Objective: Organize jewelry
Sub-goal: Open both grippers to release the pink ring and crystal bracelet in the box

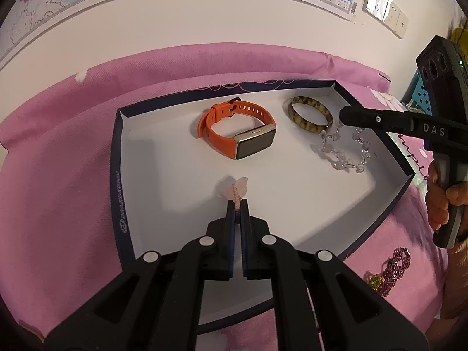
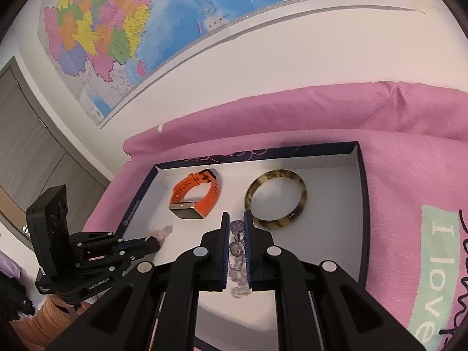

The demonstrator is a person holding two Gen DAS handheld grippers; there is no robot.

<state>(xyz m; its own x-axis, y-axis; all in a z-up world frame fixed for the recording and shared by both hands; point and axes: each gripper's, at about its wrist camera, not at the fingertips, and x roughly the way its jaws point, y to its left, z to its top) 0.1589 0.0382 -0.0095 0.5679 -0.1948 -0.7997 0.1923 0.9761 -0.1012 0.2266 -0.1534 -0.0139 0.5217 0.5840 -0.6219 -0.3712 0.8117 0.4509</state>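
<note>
Left tongs (image 1: 237,204) pinched shut on a pink bracelet (image 1: 237,188), low over the white box (image 1: 140,158) floor at six o'clock. Right tongs (image 2: 236,225) clamped on a clear bead bracelet (image 2: 236,247) at three o'clock, beside bangle (image 2: 276,203) and watch (image 2: 194,196). Best lowered gently, released clear of neighbours.

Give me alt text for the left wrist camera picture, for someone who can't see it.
The left hand-held gripper is shut on a pink charm over a shallow white box on a pink cloth. Inside lie an orange watch and a brown bangle; the right hand-held gripper holds a clear bead bracelet.
</note>
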